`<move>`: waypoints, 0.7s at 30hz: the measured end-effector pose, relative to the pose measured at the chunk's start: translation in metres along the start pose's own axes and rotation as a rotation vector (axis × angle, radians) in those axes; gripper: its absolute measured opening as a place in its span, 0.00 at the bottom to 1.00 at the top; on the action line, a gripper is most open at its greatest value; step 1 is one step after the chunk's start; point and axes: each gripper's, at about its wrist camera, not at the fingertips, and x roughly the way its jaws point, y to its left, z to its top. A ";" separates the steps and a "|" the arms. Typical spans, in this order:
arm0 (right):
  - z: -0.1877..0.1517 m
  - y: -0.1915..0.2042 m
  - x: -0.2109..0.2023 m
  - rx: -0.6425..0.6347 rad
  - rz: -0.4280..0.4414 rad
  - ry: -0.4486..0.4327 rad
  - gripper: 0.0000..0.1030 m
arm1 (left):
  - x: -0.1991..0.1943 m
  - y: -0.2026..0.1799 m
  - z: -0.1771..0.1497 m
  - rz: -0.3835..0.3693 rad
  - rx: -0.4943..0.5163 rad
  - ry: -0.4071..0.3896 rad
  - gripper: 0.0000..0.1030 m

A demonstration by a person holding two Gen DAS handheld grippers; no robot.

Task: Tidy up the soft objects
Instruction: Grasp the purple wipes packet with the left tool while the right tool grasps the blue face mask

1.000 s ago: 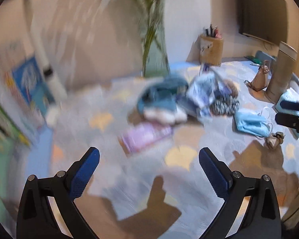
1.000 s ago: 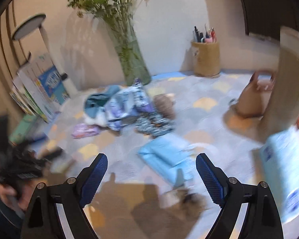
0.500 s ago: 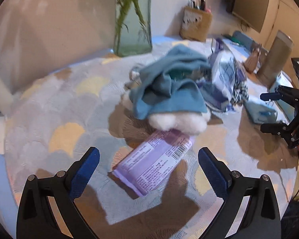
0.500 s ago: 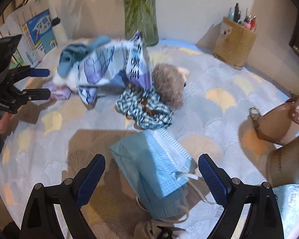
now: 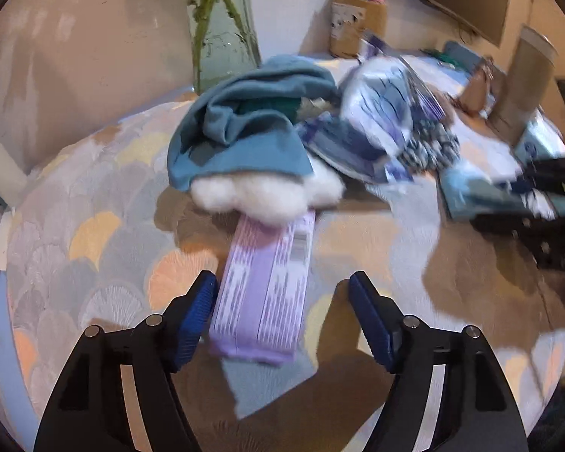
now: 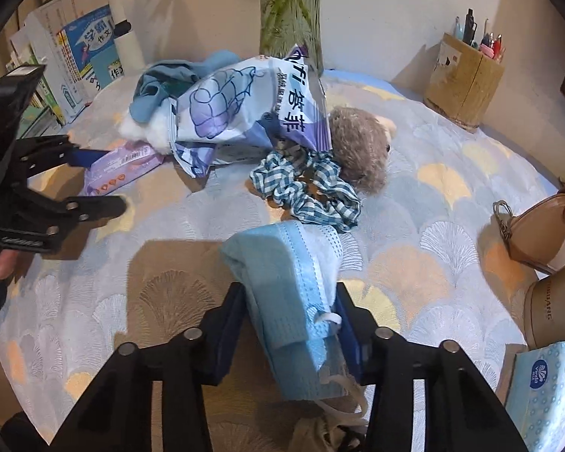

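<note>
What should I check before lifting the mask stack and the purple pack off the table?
1. Right gripper around the blue mask stack: ok, the jaws are closing with the stack between them and both pads at its sides.
2. Mask ear loops free of the pads: cannot tell, one loop lies right at the right pad.
3. Left gripper on the purple pack: not ok, the jaws are closing, one pad touches the pack, the other is still clear.
4. Pack free to lift: not ok, its far end sits under the white fluff.
5. Grippers apart from each other: ok.
</note>
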 end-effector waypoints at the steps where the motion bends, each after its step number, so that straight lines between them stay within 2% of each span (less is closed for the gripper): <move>1: 0.000 0.002 -0.002 0.000 0.021 -0.001 0.23 | -0.001 -0.001 0.001 0.004 -0.009 -0.009 0.50; 2: 0.000 0.004 -0.004 0.000 0.048 -0.004 0.18 | -0.002 -0.001 0.002 0.010 -0.013 -0.015 0.34; 5: 0.000 0.015 -0.016 -0.014 0.115 -0.046 0.16 | -0.009 -0.002 0.000 0.003 -0.045 -0.030 0.34; 8: 0.001 0.024 -0.032 -0.012 0.160 -0.091 0.16 | -0.026 -0.006 -0.015 -0.017 -0.084 -0.058 0.34; 14: 0.002 0.032 -0.063 0.027 0.222 -0.178 0.16 | -0.076 -0.024 -0.046 -0.026 -0.166 -0.164 0.34; 18: -0.002 0.029 -0.087 0.089 0.264 -0.243 0.16 | -0.097 -0.032 -0.048 -0.061 -0.187 -0.222 0.34; 21: -0.009 0.022 -0.106 0.146 0.265 -0.281 0.16 | -0.107 -0.044 -0.039 -0.064 -0.161 -0.255 0.34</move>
